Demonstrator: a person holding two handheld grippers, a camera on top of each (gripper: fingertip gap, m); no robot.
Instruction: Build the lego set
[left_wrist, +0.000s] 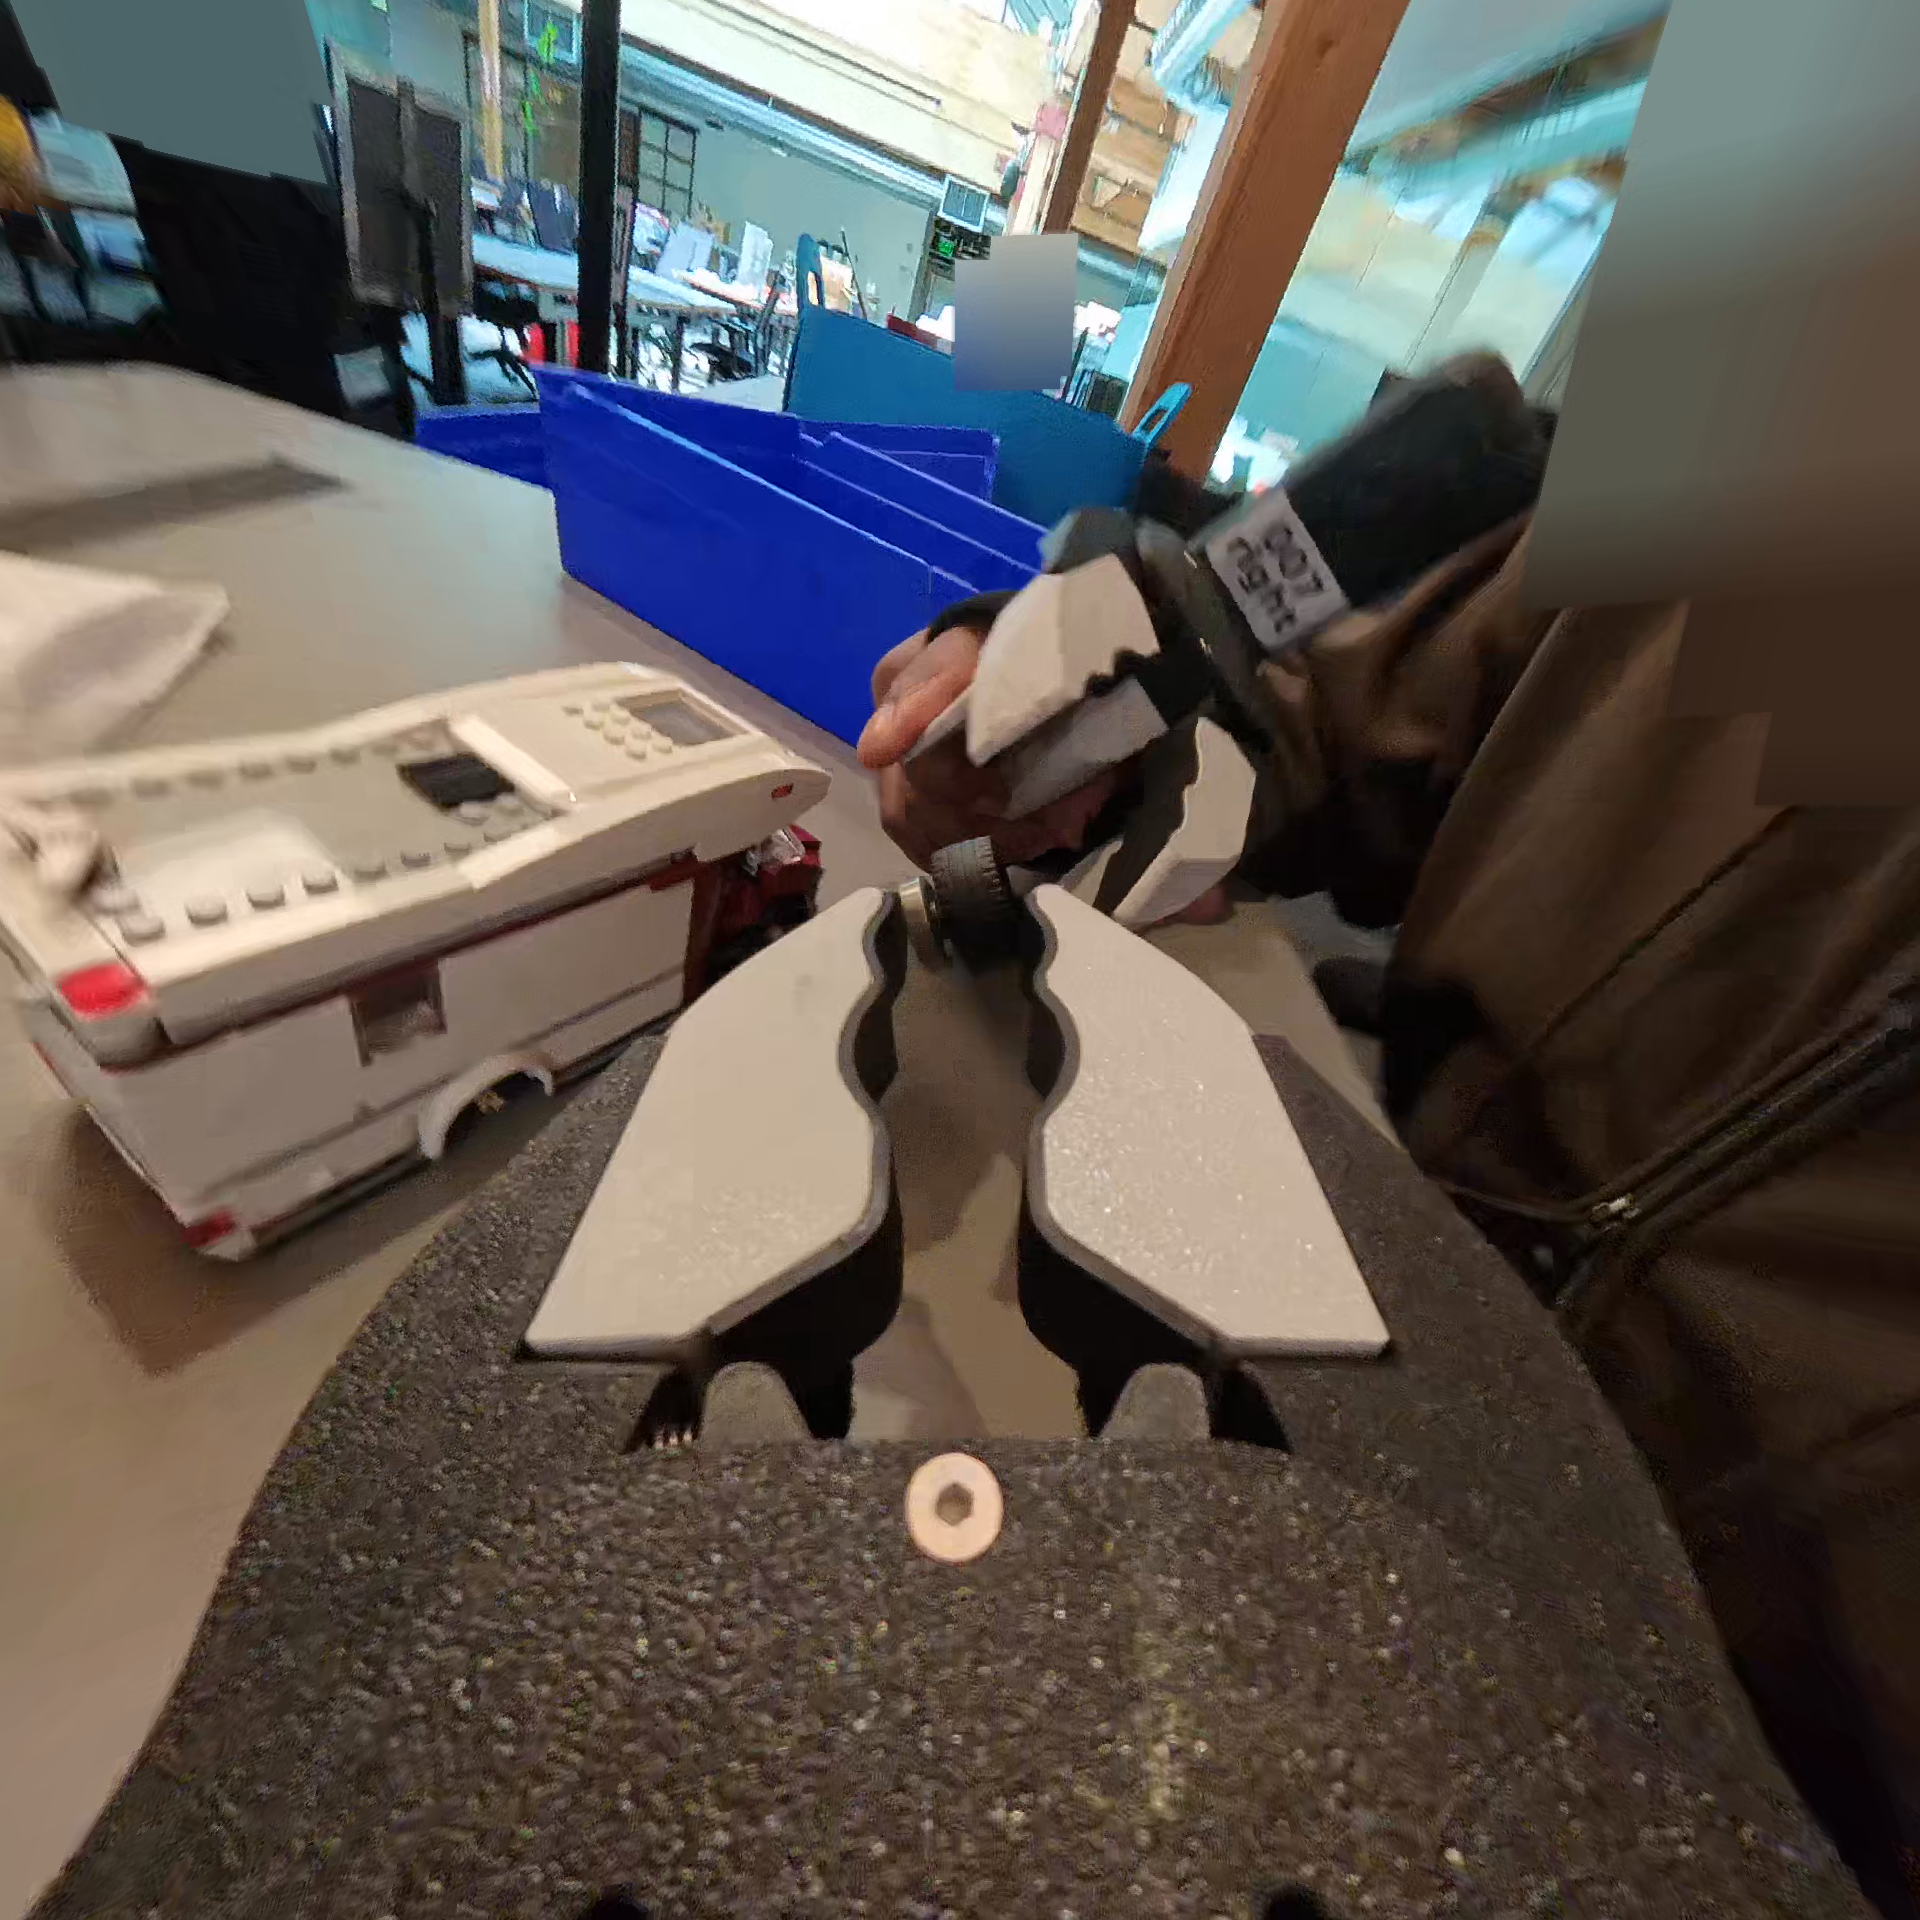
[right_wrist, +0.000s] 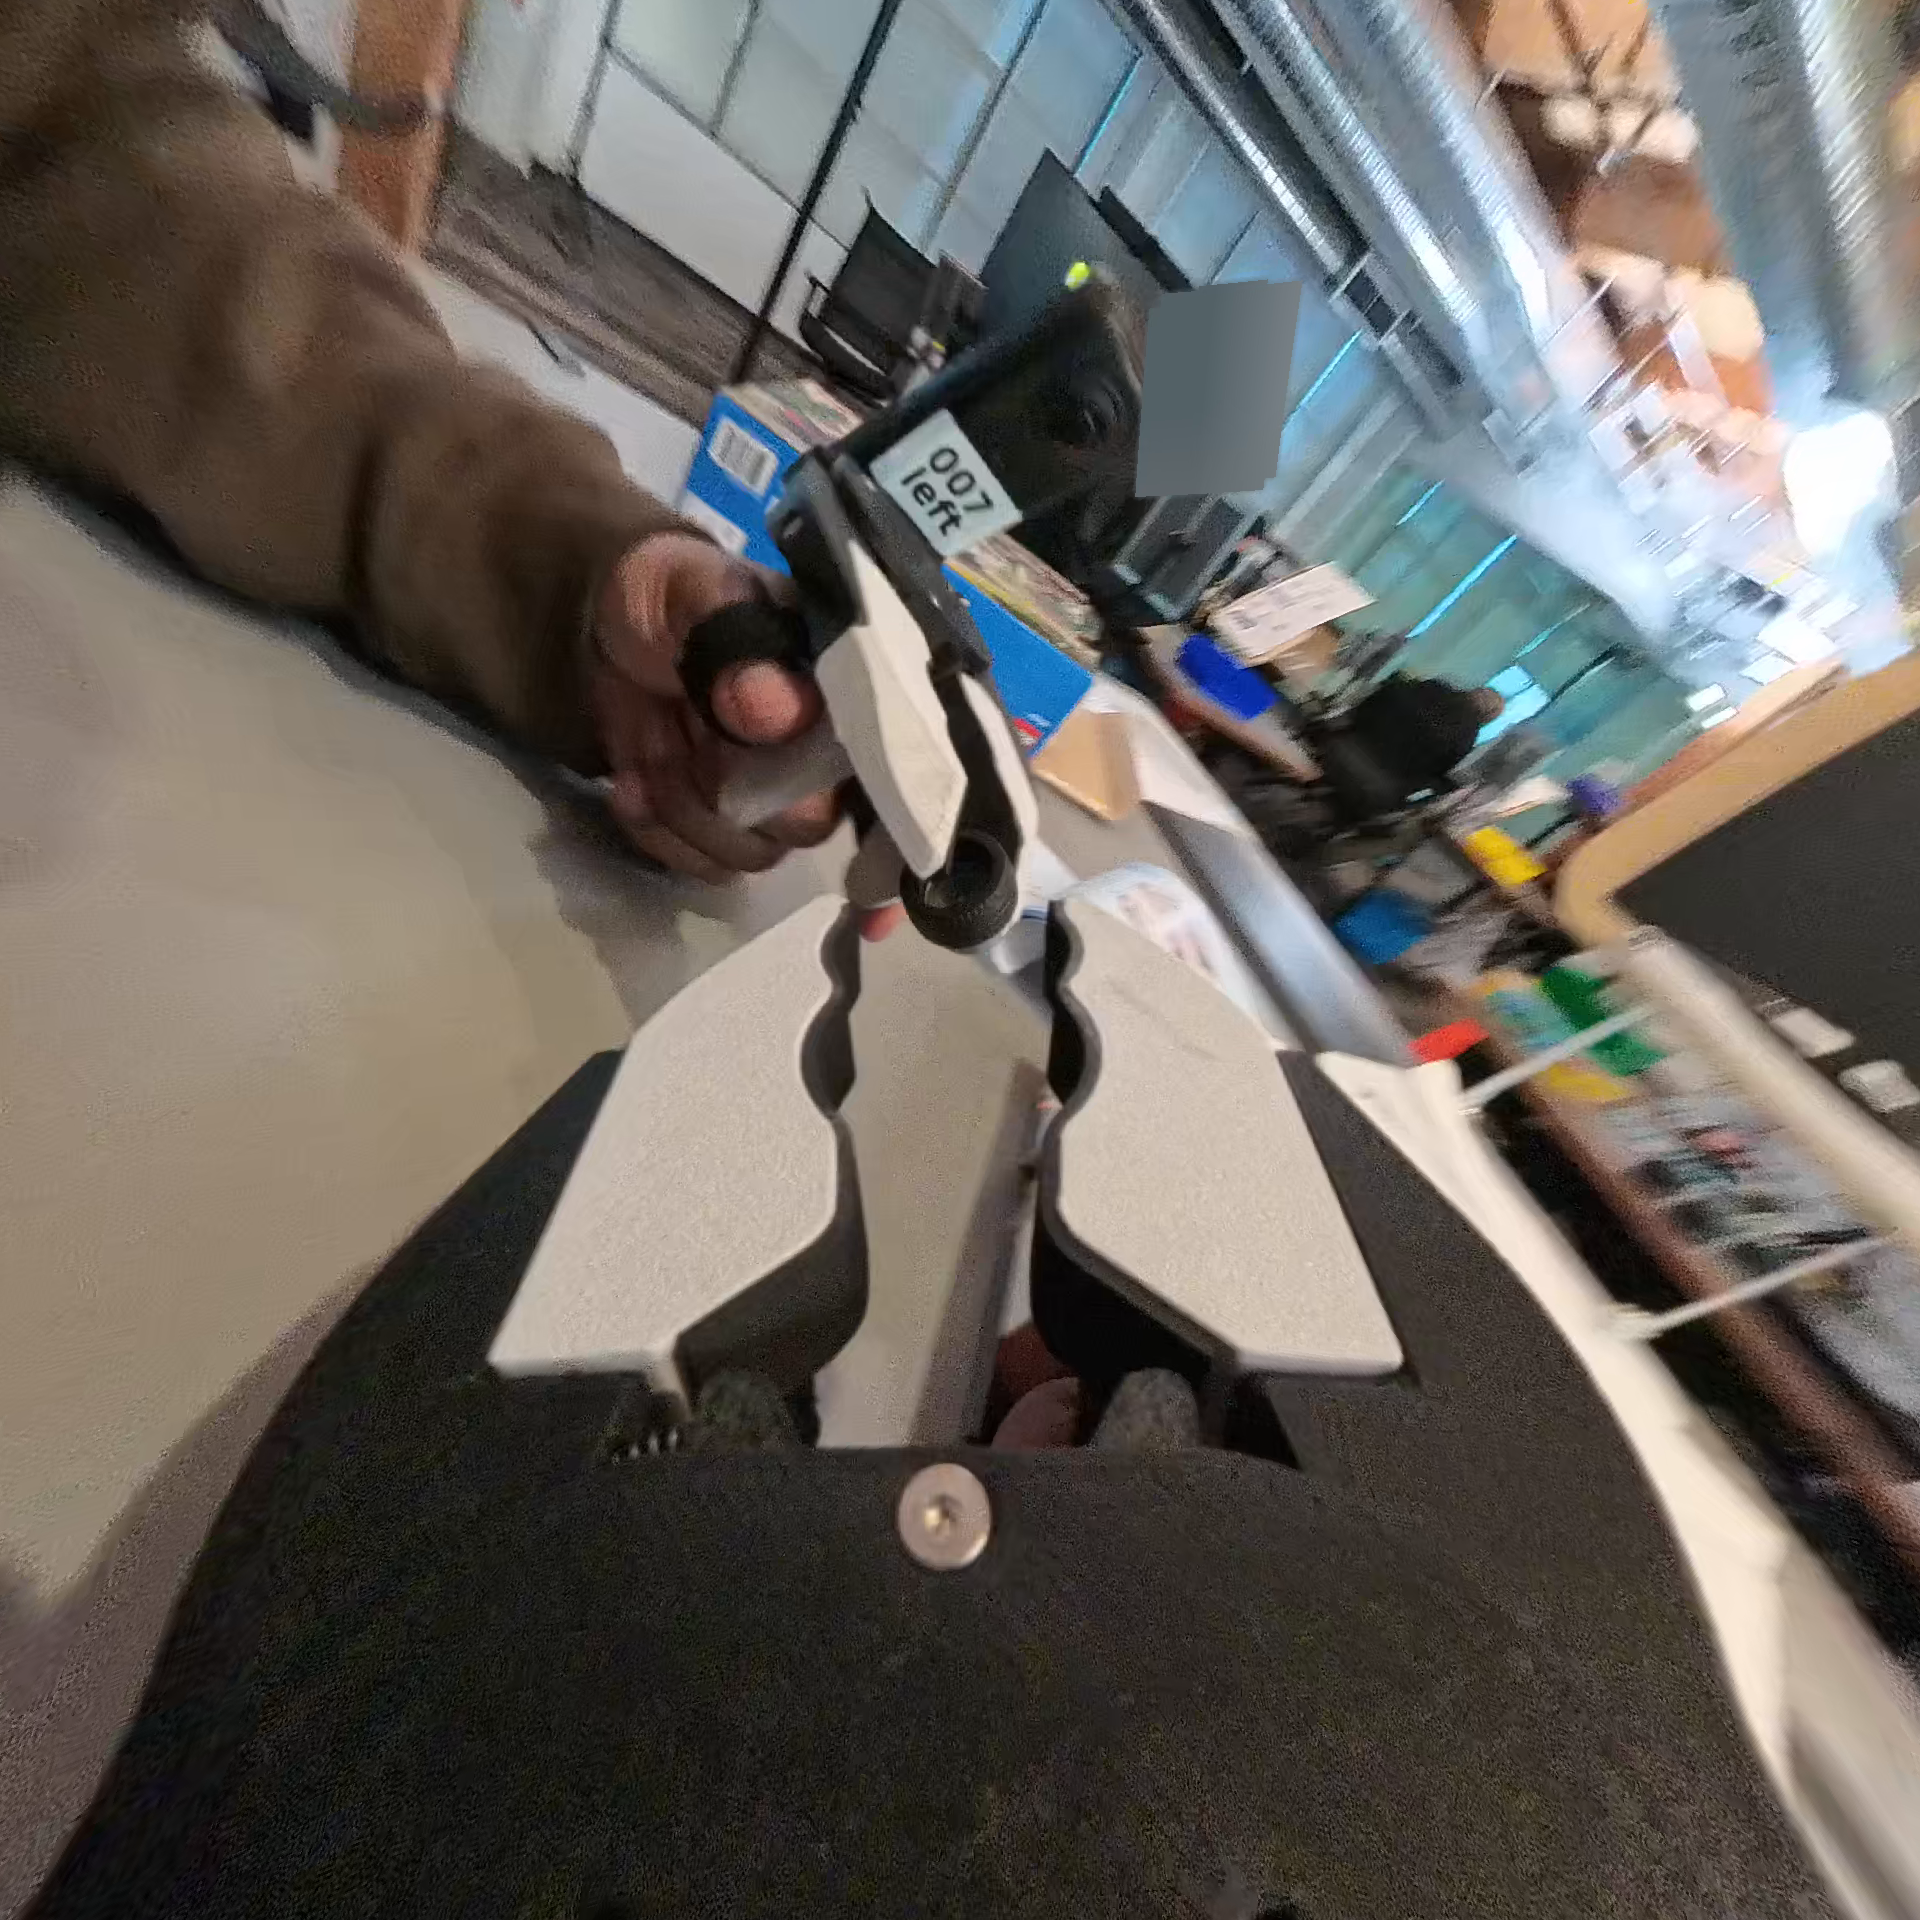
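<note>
Your left gripper (left_wrist: 961, 920) holds a small black toy wheel (left_wrist: 971, 894), pinched at the very fingertips, above the grey table (left_wrist: 416, 582) near its edge by you. Your right gripper (right_wrist: 951, 920) is narrowly parted and empty, just beside the wheel. A white toy camper van (left_wrist: 343, 914) sits to the left, blue bins (left_wrist: 748, 520) behind it. Squeeze steadily; so shallow a pinch could probably slip.

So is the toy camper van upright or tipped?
Tipped: the white toy camper van leans on the grey table, studded roof facing the camera, its near wheel arch empty.
</note>
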